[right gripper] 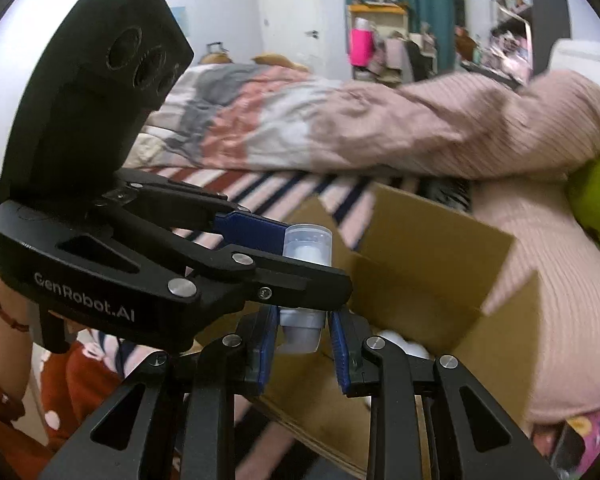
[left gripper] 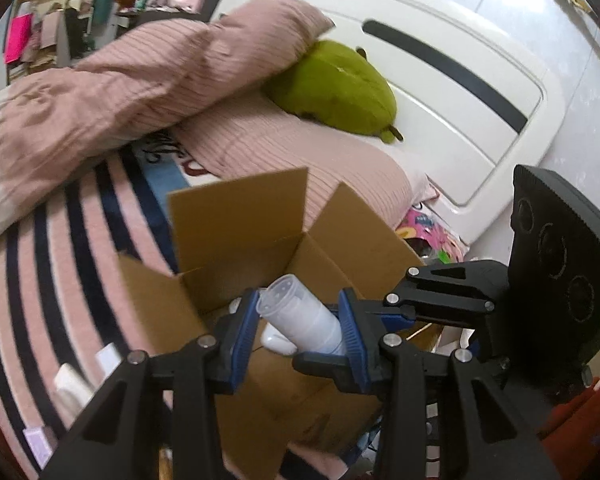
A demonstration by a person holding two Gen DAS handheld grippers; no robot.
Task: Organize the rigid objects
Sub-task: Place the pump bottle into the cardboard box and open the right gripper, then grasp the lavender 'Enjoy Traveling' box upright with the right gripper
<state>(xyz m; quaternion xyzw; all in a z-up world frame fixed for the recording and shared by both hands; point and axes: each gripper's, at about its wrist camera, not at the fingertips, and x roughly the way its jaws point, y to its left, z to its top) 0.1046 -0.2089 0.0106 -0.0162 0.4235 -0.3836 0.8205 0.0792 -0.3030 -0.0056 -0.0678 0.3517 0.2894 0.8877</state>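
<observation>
A white tube-shaped bottle with a clear cap [left gripper: 300, 316] is held between the blue pads of my left gripper [left gripper: 300, 320], tilted, above the open cardboard box [left gripper: 236, 216] on the bed. In the right wrist view the same bottle [right gripper: 306, 248] shows in the left gripper. My right gripper [right gripper: 302, 340] sits just below it with its jaws around the bottle's lower end [right gripper: 300, 330]; the pads look a little apart from it. White round objects [right gripper: 404, 346] lie inside the box [right gripper: 432, 248]. The right gripper also shows in the left wrist view [left gripper: 400, 312].
The box stands on a pink and navy striped blanket [left gripper: 60, 248]. Pink pillows [left gripper: 148, 80] and a green plush [left gripper: 336, 88] lie behind it, by the white headboard [left gripper: 480, 92]. Small white items [left gripper: 72, 384] lie left of the box. A cluttered shelf [right gripper: 380, 40] stands far off.
</observation>
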